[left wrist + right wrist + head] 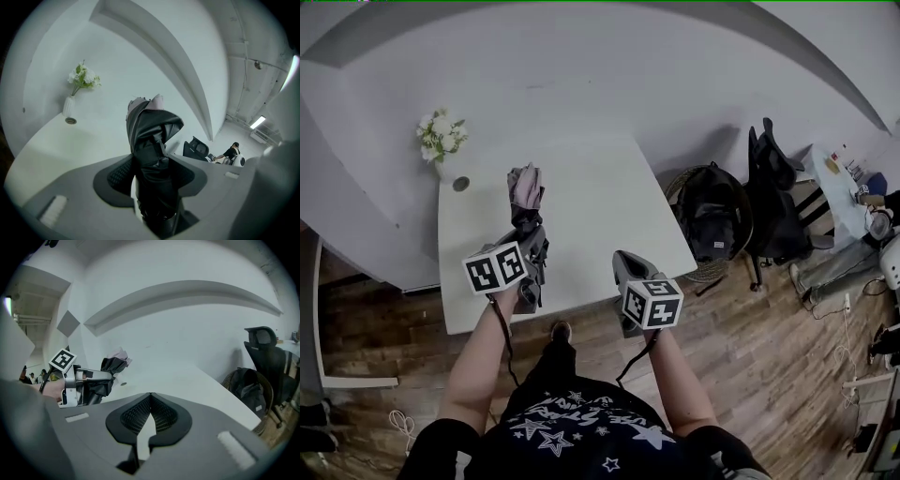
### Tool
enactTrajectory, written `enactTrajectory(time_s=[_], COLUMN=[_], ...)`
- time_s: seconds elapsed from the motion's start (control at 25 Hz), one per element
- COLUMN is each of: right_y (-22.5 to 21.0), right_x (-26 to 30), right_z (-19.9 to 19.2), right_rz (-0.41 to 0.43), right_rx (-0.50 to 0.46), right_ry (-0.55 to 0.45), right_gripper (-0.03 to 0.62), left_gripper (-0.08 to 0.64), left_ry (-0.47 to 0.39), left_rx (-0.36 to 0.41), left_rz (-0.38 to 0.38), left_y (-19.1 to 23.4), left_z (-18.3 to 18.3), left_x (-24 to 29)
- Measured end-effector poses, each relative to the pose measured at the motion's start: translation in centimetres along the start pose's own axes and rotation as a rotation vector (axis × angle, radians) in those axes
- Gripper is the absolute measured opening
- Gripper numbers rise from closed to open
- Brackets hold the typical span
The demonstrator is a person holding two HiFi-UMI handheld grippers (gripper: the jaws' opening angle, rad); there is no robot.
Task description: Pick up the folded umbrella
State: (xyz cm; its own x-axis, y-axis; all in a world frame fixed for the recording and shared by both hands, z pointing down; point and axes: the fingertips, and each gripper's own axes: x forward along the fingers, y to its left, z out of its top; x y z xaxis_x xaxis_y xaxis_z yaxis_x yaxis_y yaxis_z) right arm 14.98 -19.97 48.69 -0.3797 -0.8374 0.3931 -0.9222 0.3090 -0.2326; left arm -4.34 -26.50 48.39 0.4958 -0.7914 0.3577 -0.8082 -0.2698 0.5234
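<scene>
1. The left gripper (151, 161) is clamped on the folded umbrella (150, 126). Its jaws are set partway in, with the black fabric squeezed between the pads.
2. The umbrella is held out over the near left part of the white table (600, 197). Its pinkish end is pointed toward the far side and the dark bundled part is gripped. It looks to be lifted off the tabletop, going by the right gripper view.
3. The right gripper (150, 397) is held just to the right, above the table's near edge. Its jaws are brought together at the tips and nothing is held in them.
4. Container one is a white vase (69, 107), stood at the table's far left corner, with white flowers (83, 77) stuck in it. A small round fitting (460, 184) is set in the tabletop just beside it.
5. Container two is a round woven basket (705, 273), parked on the wood floor right of the table, with a black backpack (712, 225) sat inside.
6. A black office chair (773, 187) is seen further right.
</scene>
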Motion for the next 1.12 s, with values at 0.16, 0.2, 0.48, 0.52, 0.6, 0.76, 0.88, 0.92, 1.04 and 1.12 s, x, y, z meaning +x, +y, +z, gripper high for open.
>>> enactTrajectory(time_s=[0.16, 0.2, 0.48, 0.52, 0.6, 0.76, 0.88, 0.92, 1.04, 1.12], right_y=[0.1, 0.2, 1.0, 1.2, 1.5, 2.1, 2.6, 2.7, 3.3, 3.7], right_x=[-3.2, -3.9, -7.0, -7.3, -7.8, -8.4, -8.6, -8.6, -8.5, -8.5], right_z=[-1.7, -2.0, -4.4, -4.7, -5.2, -6.0, -6.2, -6.3, -6.6, -6.7], right_rz=[-0.01, -0.011, 0.003, 0.007, 0.014, 0.032, 0.041, 0.044, 0.056, 0.062], right_rx=[0.009, 0.011, 0.03, 0.031, 0.029, 0.031, 0.033, 0.034, 0.036, 0.033], right_ry=[-0.003, -0.004, 0.0, 0.001, 0.003, 0.008, 0.007, 0.006, 0.005, 0.009], right_gripper=[0.017, 0.017, 0.017, 0.017, 0.017, 0.017, 0.017, 0.017, 0.017, 0.017], left_gripper=[0.207, 0.207, 0.209, 0.209, 0.209, 0.209, 0.209, 0.209, 0.209, 0.209], left_ry=[-0.006, -0.009, -0.025, -0.026, -0.033, -0.044, -0.05, -0.051, -0.052, -0.056], left_rx=[0.016, 0.02, 0.028, 0.022, 0.012, 0.009, 0.003, 0.002, 0.003, 0.004], left_rz=[0.005, 0.01, 0.0, -0.006, -0.013, -0.022, -0.038, -0.042, -0.045, -0.045], left_y=[-1.3, -1.5, -2.8, -3.0, -3.2, -3.7, -4.3, -4.4, -4.5, -4.5], left_z=[-2.0, -2.4, -5.2, -5.6, -6.1, -6.9, -7.2, -7.3, -7.6, -7.6], left_x=[-2.8, -3.4, -7.8, -8.3, -9.2, -11.0, -12.0, -12.3, -13.0, -13.4])
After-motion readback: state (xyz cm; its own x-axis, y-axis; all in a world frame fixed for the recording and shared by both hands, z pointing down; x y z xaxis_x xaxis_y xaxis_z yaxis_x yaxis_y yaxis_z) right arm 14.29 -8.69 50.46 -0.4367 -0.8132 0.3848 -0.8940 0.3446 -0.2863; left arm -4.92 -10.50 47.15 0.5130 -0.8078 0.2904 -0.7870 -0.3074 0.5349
